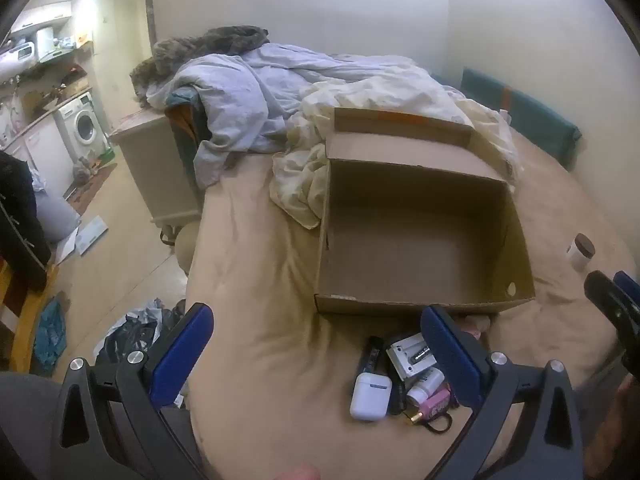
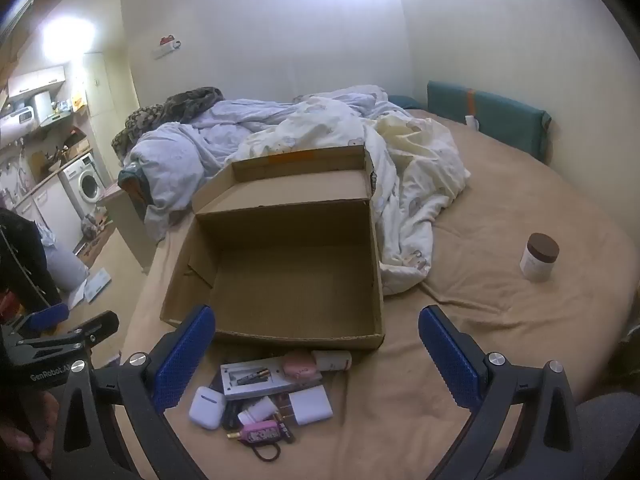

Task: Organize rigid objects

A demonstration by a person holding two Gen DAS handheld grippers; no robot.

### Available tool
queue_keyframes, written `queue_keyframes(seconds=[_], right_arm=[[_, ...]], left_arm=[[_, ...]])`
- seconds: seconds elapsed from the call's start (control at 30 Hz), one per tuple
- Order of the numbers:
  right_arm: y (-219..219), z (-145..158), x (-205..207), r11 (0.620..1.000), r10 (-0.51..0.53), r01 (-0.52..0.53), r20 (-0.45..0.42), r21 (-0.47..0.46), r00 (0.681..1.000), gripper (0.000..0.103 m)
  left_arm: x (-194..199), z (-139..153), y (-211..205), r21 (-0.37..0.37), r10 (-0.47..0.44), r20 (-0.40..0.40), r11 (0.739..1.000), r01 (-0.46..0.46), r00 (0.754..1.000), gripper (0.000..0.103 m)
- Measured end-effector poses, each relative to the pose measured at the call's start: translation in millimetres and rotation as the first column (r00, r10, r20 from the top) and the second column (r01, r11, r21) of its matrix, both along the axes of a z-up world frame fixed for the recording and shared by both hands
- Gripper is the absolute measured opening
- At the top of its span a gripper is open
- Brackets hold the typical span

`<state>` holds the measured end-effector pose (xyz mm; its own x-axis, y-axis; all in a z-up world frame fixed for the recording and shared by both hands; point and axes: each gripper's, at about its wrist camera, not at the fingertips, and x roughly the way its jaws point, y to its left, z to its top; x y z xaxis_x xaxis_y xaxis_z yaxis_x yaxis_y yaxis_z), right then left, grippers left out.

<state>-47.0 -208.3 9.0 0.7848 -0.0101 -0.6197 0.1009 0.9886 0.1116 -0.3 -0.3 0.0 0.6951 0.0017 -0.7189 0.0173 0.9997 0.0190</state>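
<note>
An open cardboard box [image 1: 420,264] [image 2: 280,280] sits empty on the tan bed. Just in front of it lies a small heap: a white earbud case [image 1: 370,396] [image 2: 207,402], a battery charger [image 1: 410,356] [image 2: 252,378], a white adapter [image 2: 310,404], a pink item [image 2: 262,436], small bottles [image 1: 426,384]. A brown-lidded jar [image 2: 538,256] [image 1: 580,252] stands apart to the right. My left gripper [image 1: 320,332] hangs open above the heap's left side. My right gripper [image 2: 316,332] is open over the heap and the box's near wall. Nothing is between either pair of fingers.
Rumpled duvets [image 2: 320,140] [image 1: 260,92] pile behind the box. A teal cushion [image 2: 488,120] leans on the far wall. The bed's left edge drops to a cluttered floor [image 1: 120,240] with a cabinet, bags and papers. A washing machine [image 1: 84,124] stands far left.
</note>
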Motion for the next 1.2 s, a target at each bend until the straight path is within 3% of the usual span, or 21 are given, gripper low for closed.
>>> queue_keyframes(seconds=[1.2], right_arm=[[-1.0, -1.9, 0.6, 1.0, -0.004, 0.004, -0.003, -0.008, 1.0, 0.103]], left_arm=[[5.3, 2.0, -2.4, -0.006, -0.004, -0.002, 1.0, 0.004, 1.0, 0.103]])
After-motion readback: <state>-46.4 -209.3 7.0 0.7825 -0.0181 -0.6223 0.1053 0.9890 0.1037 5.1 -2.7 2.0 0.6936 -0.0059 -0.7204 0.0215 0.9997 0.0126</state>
